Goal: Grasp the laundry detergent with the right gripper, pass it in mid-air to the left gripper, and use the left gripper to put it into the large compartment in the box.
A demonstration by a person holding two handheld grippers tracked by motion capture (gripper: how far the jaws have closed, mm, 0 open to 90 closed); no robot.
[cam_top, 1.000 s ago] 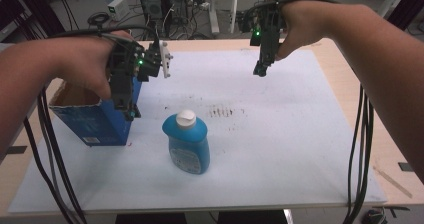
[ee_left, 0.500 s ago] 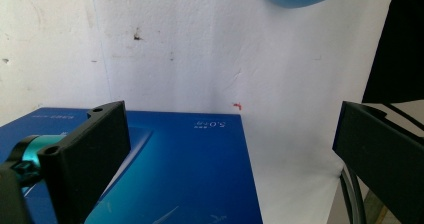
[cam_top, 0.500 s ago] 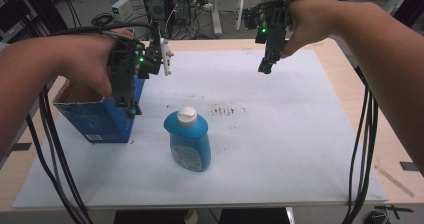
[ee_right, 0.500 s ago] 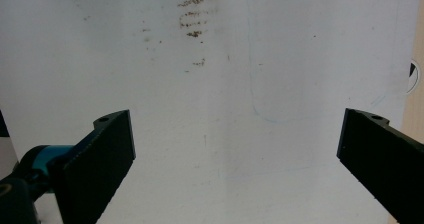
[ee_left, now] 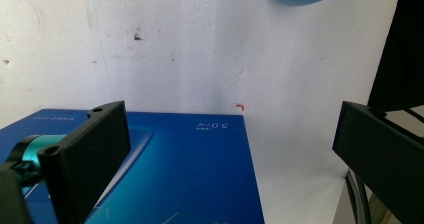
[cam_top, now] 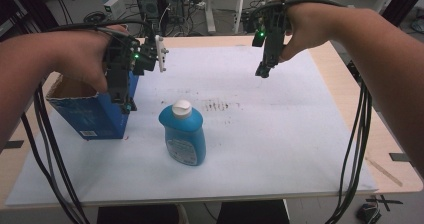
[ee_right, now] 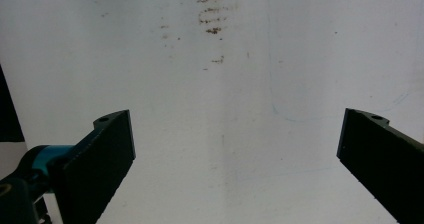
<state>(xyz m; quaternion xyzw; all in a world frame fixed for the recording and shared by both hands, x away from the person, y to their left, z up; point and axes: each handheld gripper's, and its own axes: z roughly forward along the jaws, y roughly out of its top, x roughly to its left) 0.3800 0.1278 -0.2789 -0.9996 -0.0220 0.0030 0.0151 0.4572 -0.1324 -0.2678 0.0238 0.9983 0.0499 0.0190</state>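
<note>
Two forearms reach in: the left gripper [cam_top: 128, 105] hangs jaws-wide over the blue box [cam_top: 90, 115] at nine o'clock of the blue bottle [cam_top: 183, 133]; the right gripper [cam_top: 263, 71], jaws wide, has lifted toward one o'clock.

Glossy printed card is seen on the blue box [ee_left: 165, 174]; smooth plastic on the bottle [cam_top: 184, 136]; matt, stained paper on the sheet [cam_top: 280, 134]; pale wood on the table [cam_top: 350, 104].

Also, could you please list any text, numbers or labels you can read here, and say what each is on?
"5.0" on the blue box: small white print, seen upside down, partly blurred.
More white print at the box's far left edge: too blurred to read.
Label on the blue bottle: too small to read.
</note>
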